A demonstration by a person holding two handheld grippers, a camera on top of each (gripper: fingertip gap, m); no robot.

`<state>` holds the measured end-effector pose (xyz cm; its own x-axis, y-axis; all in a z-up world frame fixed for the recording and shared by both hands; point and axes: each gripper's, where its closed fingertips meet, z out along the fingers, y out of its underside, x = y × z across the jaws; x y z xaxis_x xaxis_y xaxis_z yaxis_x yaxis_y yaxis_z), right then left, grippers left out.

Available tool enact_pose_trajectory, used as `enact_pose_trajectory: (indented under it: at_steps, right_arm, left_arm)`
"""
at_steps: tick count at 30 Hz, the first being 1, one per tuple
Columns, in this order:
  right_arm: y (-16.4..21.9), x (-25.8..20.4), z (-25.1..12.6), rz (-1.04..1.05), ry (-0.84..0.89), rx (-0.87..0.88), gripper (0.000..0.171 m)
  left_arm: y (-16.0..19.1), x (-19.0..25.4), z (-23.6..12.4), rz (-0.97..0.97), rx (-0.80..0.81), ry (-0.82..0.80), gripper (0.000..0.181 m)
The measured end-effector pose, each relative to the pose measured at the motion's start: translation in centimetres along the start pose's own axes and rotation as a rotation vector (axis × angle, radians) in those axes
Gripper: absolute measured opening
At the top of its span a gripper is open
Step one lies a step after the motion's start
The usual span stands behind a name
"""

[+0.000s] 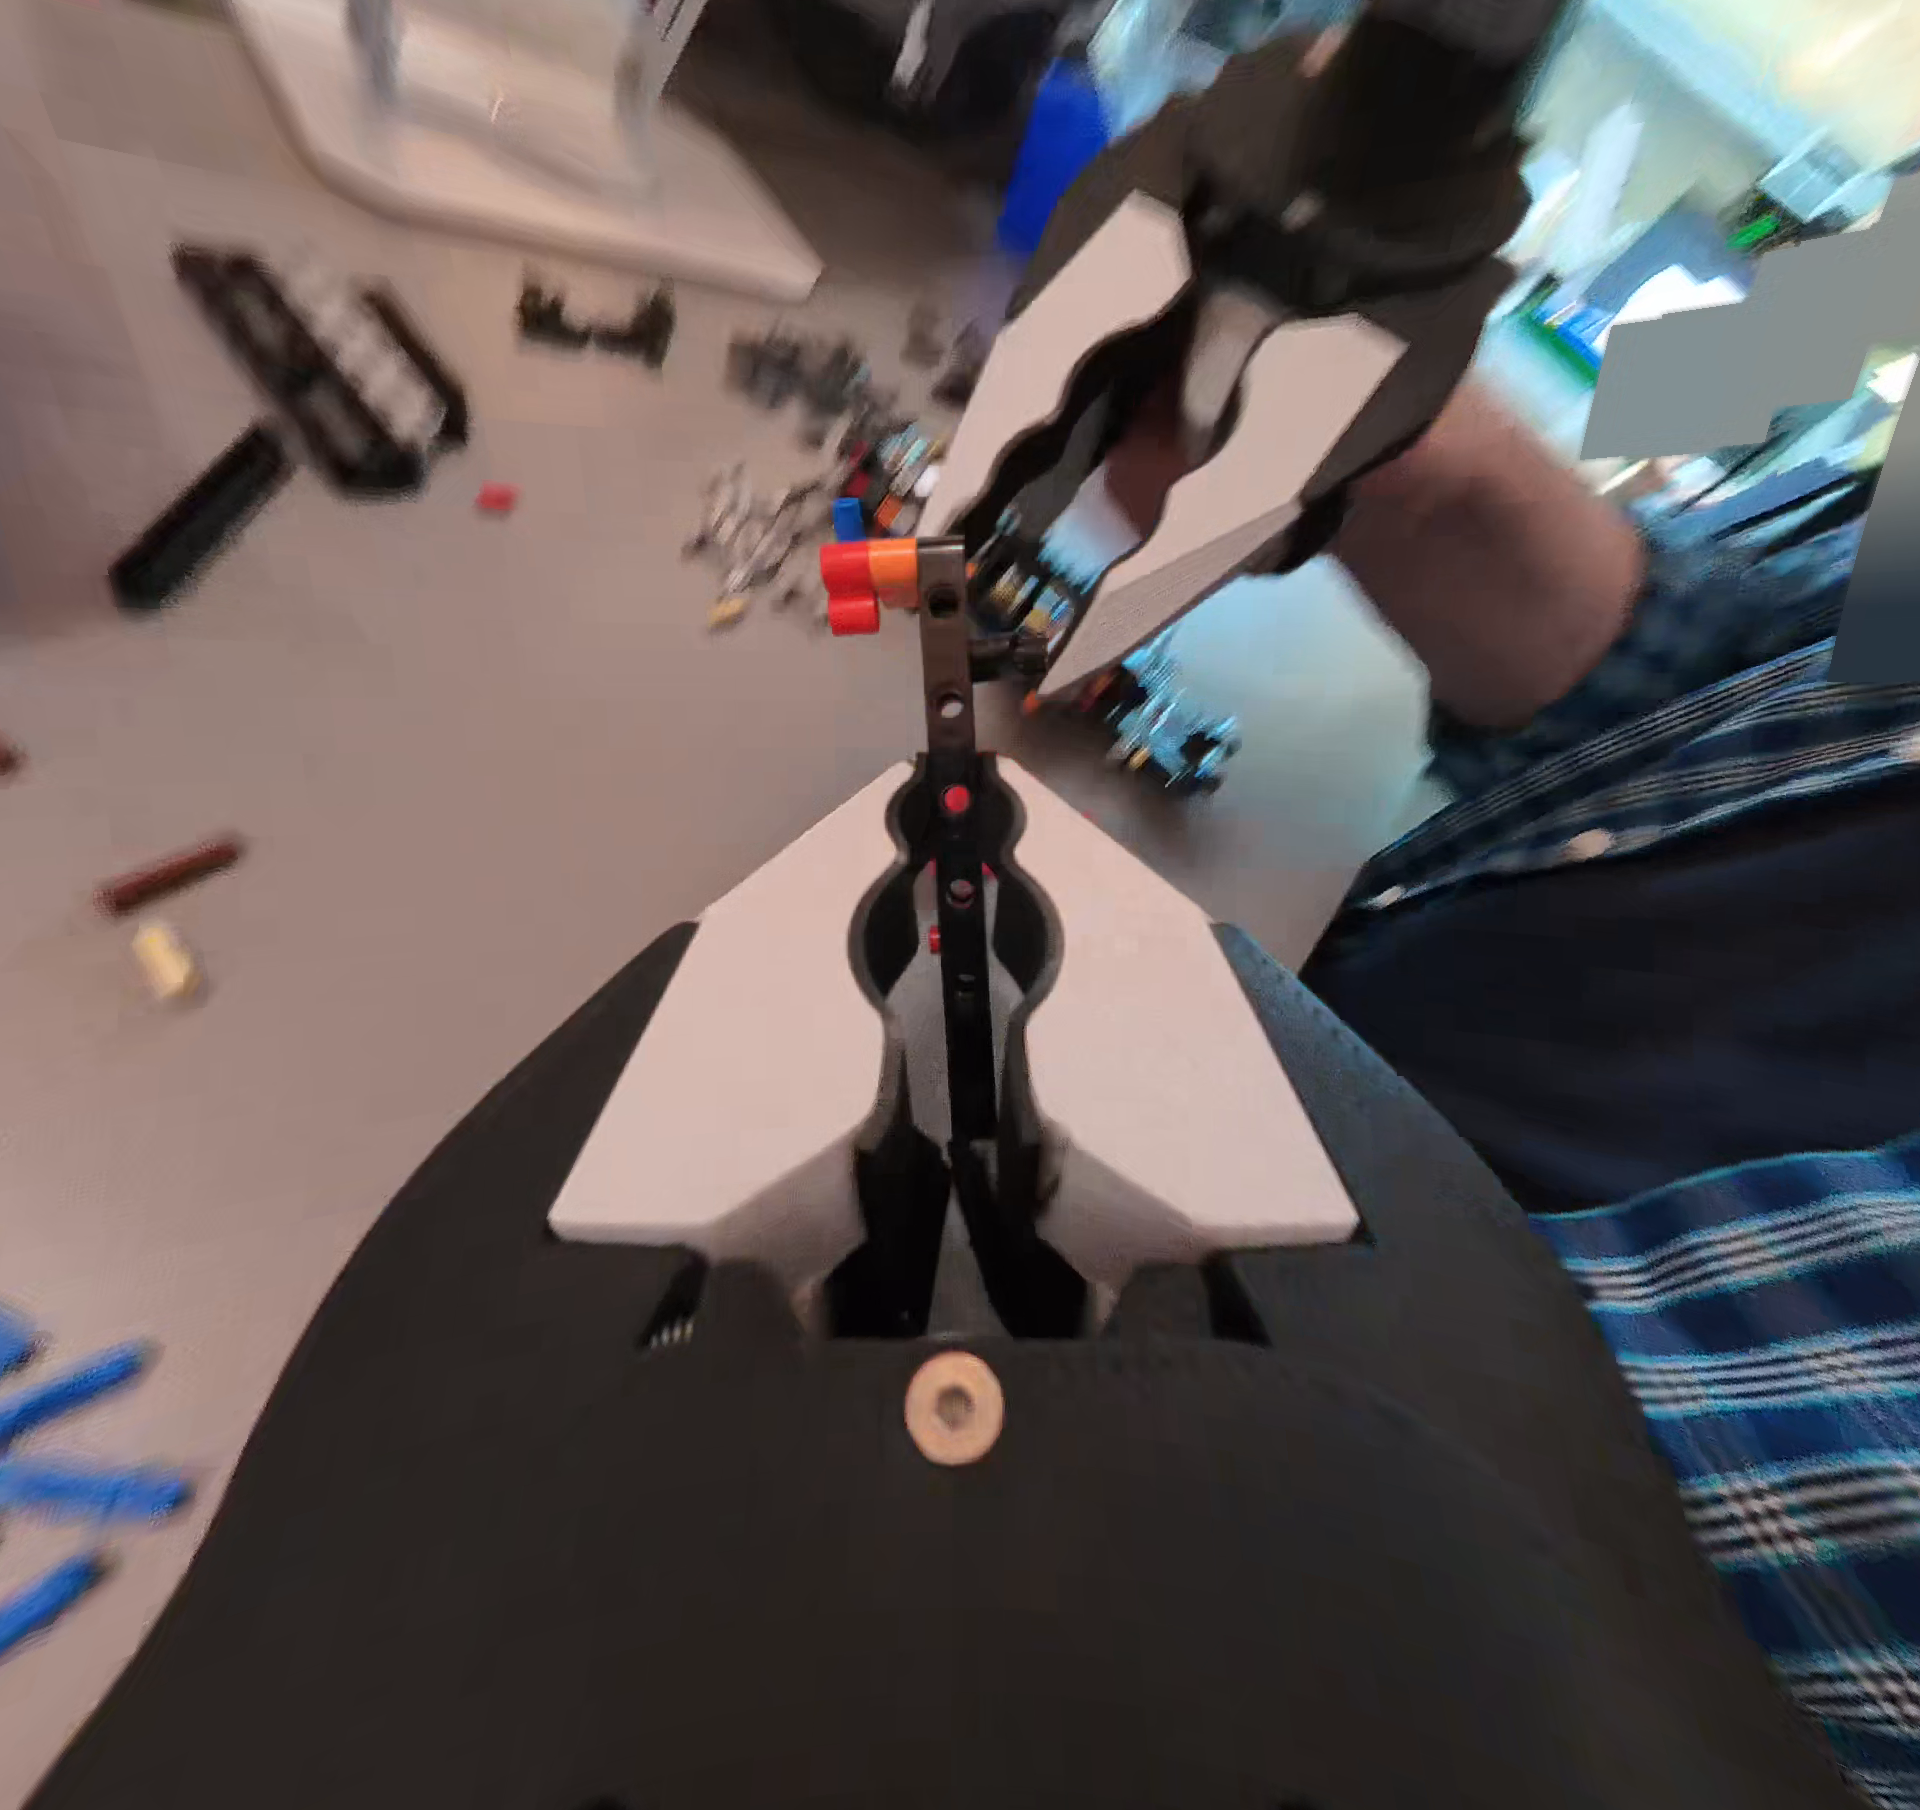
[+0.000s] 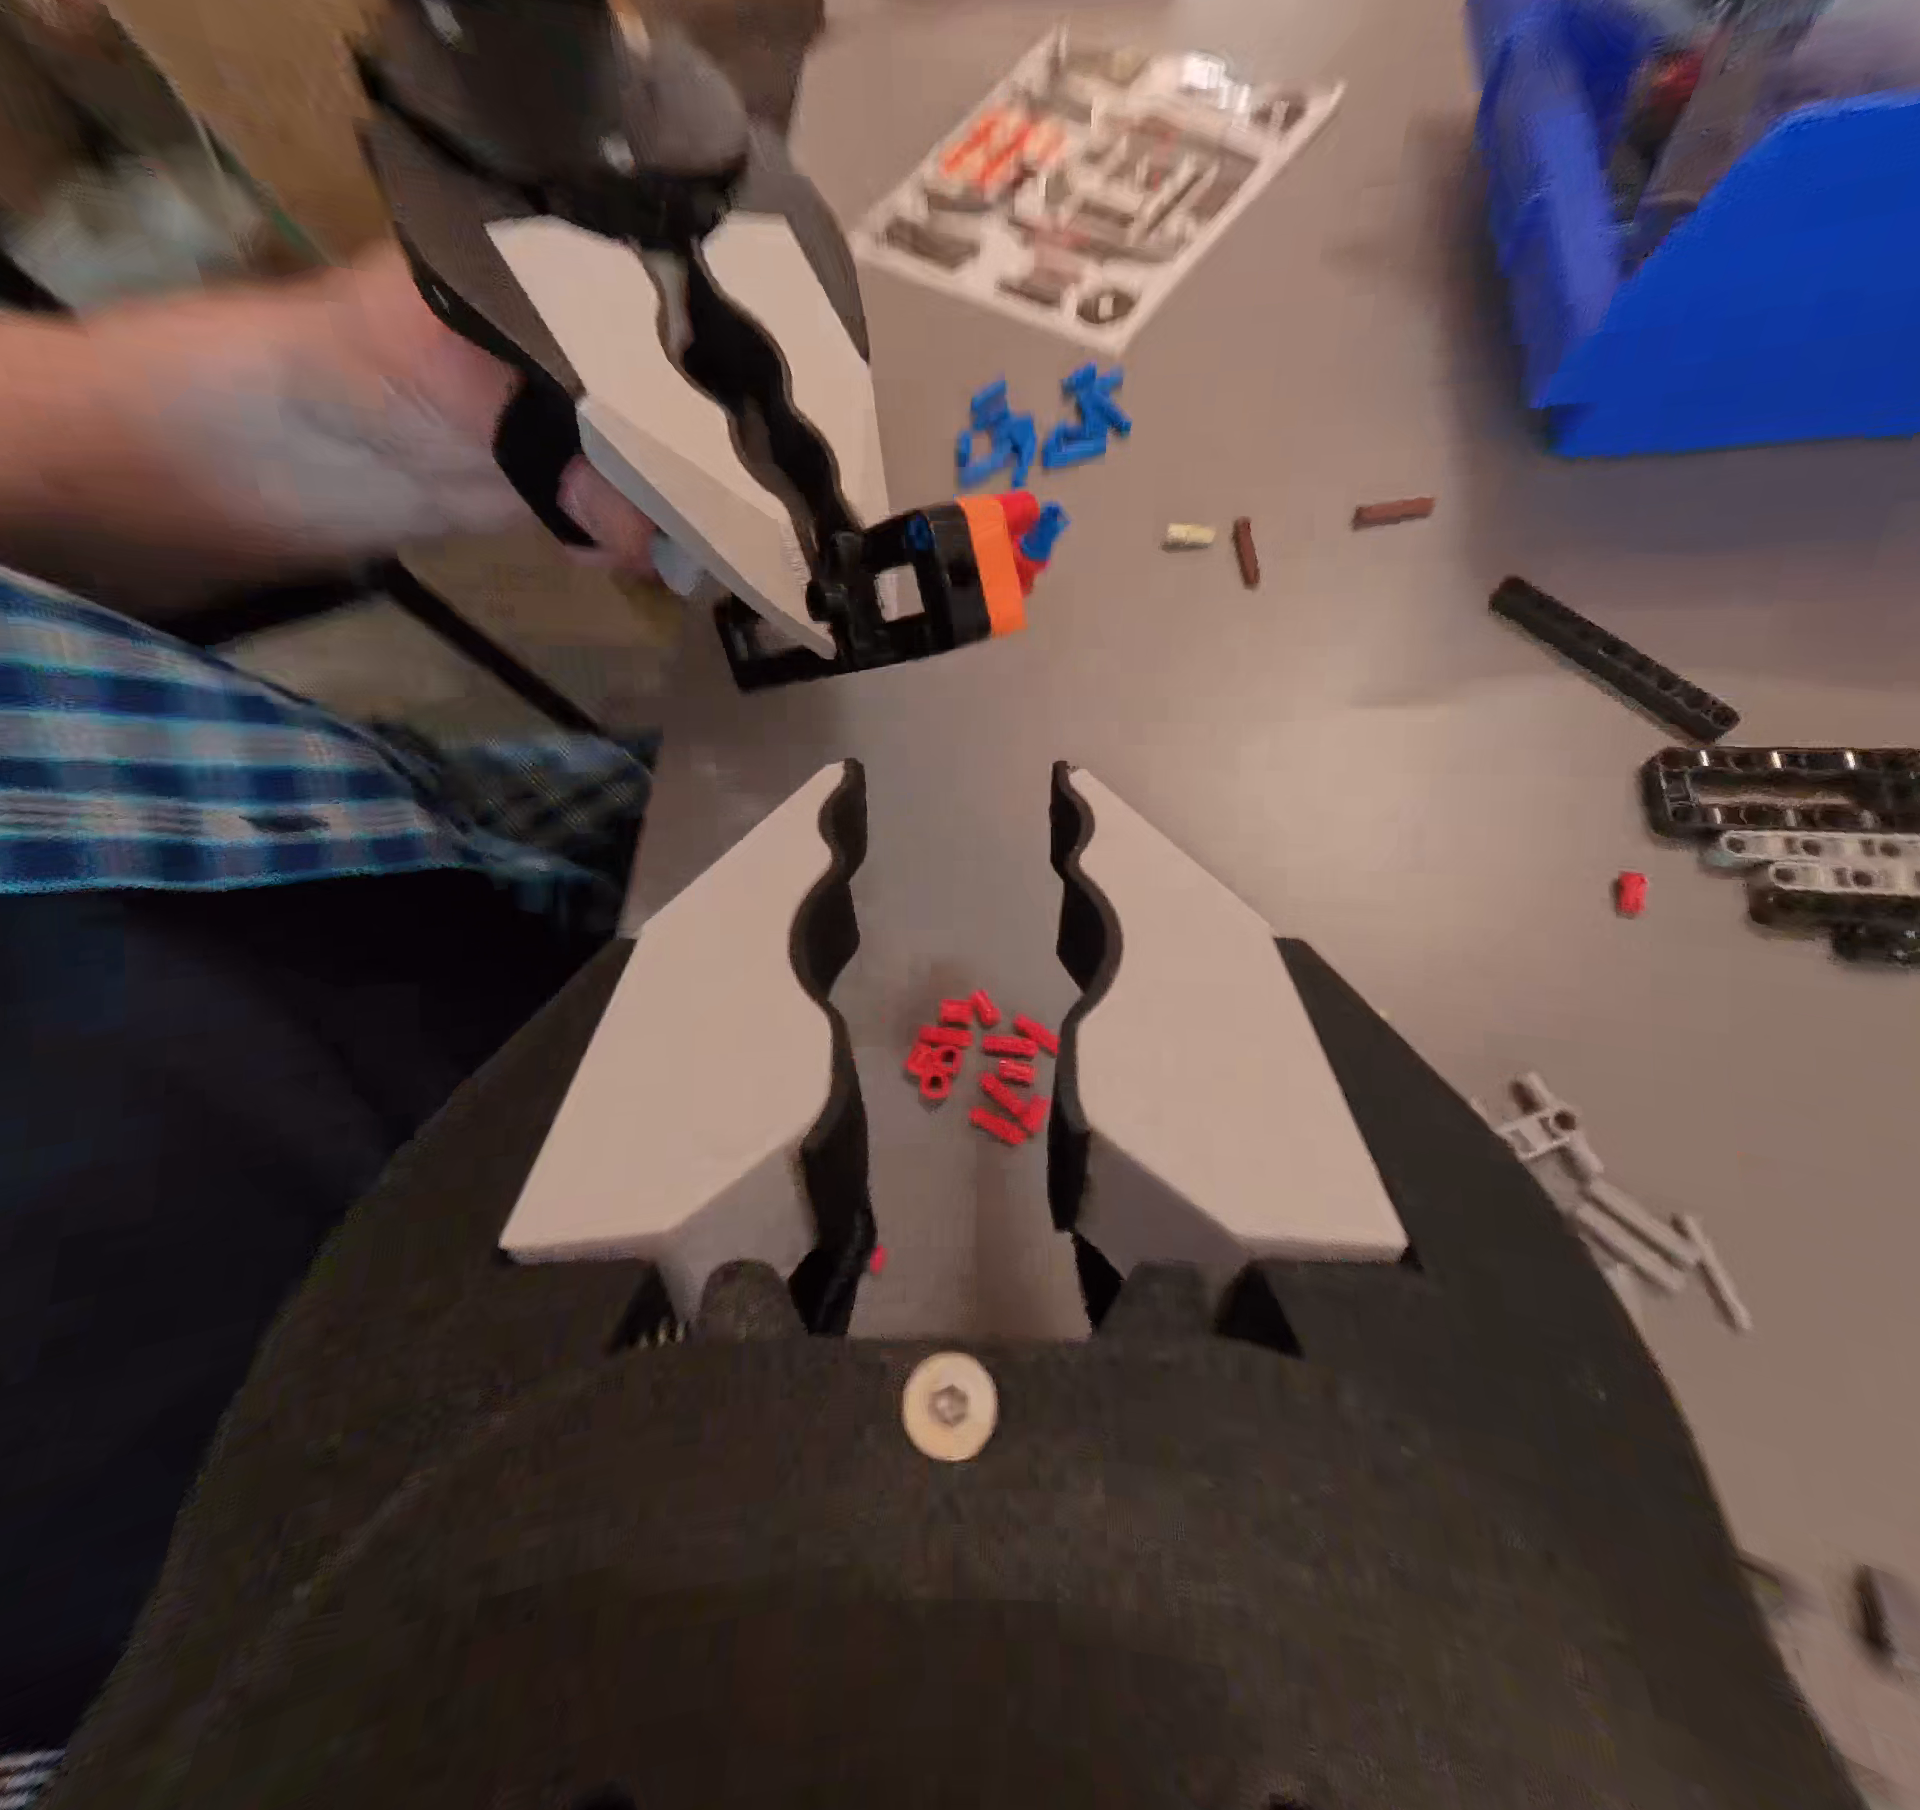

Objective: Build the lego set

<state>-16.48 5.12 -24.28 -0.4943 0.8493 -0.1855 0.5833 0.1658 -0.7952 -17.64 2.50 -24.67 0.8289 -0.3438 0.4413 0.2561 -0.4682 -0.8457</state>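
Left claw grips the black frame, right claw hangs wide apart

The left claw (image 1: pixel 954 773) is clamped on the black lego frame (image 1: pixel 951 680), its red and orange pieces (image 1: pixel 864 581) sticking out past the tips above the worktop (image 2: pixel 1299 700); the right claw (image 2: pixel 958 784) is spread with nothing between, red pins (image 2: pixel 987 1064) lying under it.

Left claw (image 1: pixel 956 773) clamps black lego frame (image 1: pixel 951 680).

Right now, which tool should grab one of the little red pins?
The right tool: it is open and empty, with the red pins lying between its fingers. The left tool is shut on the black assembly.
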Motion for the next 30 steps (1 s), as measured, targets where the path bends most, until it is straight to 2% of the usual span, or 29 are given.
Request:
enact_pose_trajectory:
  at_steps: [3, 6, 11, 13, 16, 23, 30]
  right_arm:
    - [-1.9, -1.1, -2.7, 0.099, -0.036, 0.202, 0.042]
    - [-3.2, -2.4, -5.0, 0.156, -0.091, 0.371, 0.042]
    - [-4.3, -3.9, -8.8, 0.183, -0.134, 0.555, 0.037]
    - [-4.1, -3.9, -9.6, 0.187, -0.117, 0.565, 0.034]
    - [-3.8, -4.2, -10.4, 0.167, -0.096, 0.587, 0.02]
    - [-3.6, -4.8, -12.2, 0.129, -0.12, 0.645, 0.015]
    - [-3.1, -5.1, -12.9, 0.064, -0.11, 0.645, 0.015]
  left_arm:
    - [-3.0, 2.5, 0.5, 0.062, 0.148, 0.129, 0.006]
    - [-4.8, 5.0, 1.6, 0.099, 0.227, 0.259, 0.006]
    - [-6.4, 7.7, 3.4, 0.129, 0.305, 0.373, 0.007]
    - [-6.4, 8.4, 4.1, 0.13, 0.308, 0.401, 0.006]
    - [-6.6, 9.4, 4.9, 0.131, 0.314, 0.427, 0.006]
    - [-7.2, 11.2, 5.8, 0.056, 0.359, 0.552, 0.006]
    - [-7.2, 12.2, 6.4, 0.036, 0.352, 0.599, 0.006]
